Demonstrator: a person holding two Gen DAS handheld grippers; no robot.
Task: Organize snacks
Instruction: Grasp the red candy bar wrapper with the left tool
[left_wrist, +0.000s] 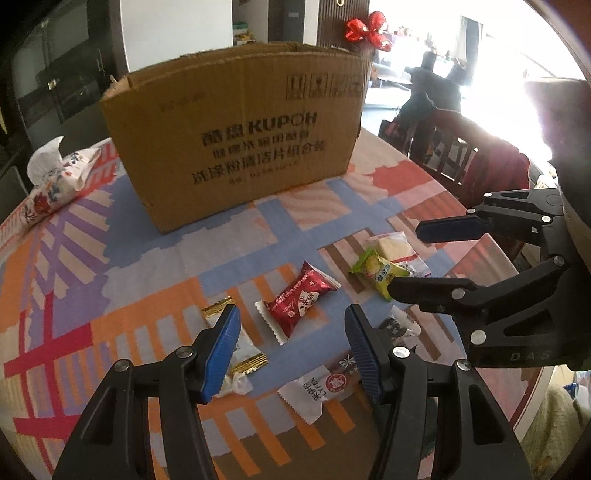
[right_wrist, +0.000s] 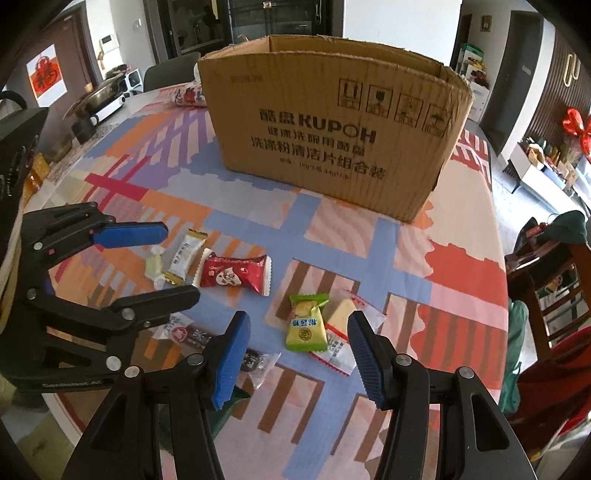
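Beyond the cardboard box (right_wrist: 332, 125), cooking pot (right_wrist: 96, 96) in right view only, both claws wide, empty.

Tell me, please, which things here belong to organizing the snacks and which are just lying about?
For the job: cardboard box, red snack, green snack, white-and-gold snack, white wafer packet.

Lying about: tissue pack, pot, chair.

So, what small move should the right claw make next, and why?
Probably lower the right claw onto the green and yellow plastic snack packet. Its blue fingers stand open with nothing between them, the packet lies on the patterned tablecloth just ahead of them, and the open brown cardboard box waits behind.
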